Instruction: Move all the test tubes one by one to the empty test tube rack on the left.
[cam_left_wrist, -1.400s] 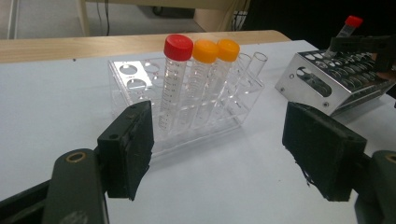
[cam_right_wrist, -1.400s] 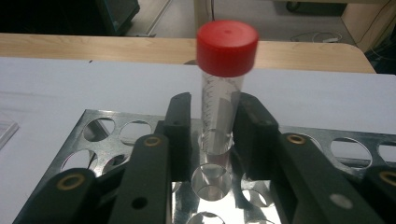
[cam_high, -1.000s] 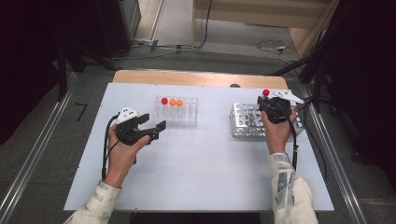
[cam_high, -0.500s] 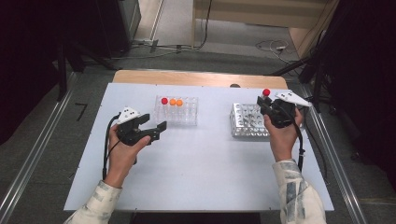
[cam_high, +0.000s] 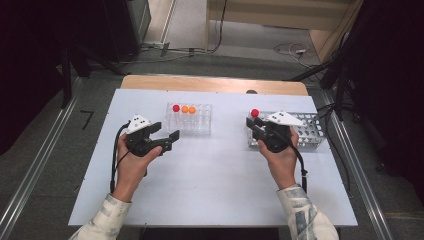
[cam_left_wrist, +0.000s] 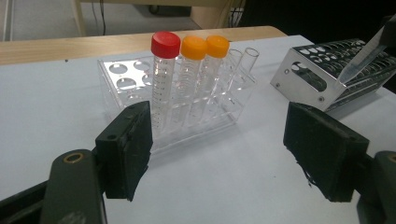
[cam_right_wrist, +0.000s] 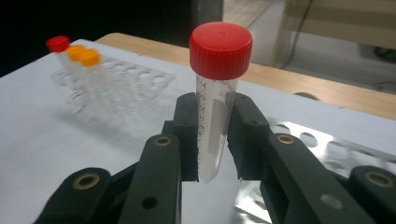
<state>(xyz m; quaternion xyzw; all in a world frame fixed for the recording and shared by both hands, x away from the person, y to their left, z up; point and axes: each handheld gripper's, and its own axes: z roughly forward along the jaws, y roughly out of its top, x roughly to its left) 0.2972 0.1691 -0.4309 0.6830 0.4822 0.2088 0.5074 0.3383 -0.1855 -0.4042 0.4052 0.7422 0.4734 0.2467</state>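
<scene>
Scene: a person sits at a white table (cam_high: 215, 185) with a handheld 2-jaw gripper in each hand; a clear plastic tube rack (cam_high: 190, 119) stands at the far left-centre and a metal tube rack (cam_high: 307, 131) at the far right.

Right gripper (cam_right_wrist: 212, 140): jaws closed on a red-capped tube (cam_right_wrist: 215, 93), pinching its clear body below the cap. The tube stands upright, its pointed tip hanging free between the jaws. In the high view the gripper (cam_high: 256, 126) carries the tube at the metal rack's left end, clear of the holes.

Left gripper (cam_high: 169, 140): jaws spread wide and holding nothing, hovering just in front of the clear rack; its pads (cam_left_wrist: 130, 144) frame the rack from the gripper view.

Clear rack contents: 3 capped tubes in 1 row, a red-capped one (cam_left_wrist: 164, 79) and 2 orange-capped ones (cam_left_wrist: 194, 77) beside it (plus uncapped tubes at the row's end, hard to count).

Risk, slip: the grip is on smooth, tapering plastic, so a jolt could let the tube slide down or tilt.

Risk, collision: if the tube goes to the clear rack, its tip could hit the rack's top plate or the standing caps, likely tipping the light rack.

Risk, crowding: the idle left gripper sits near that rack, so the 2 tools could bump.
</scene>
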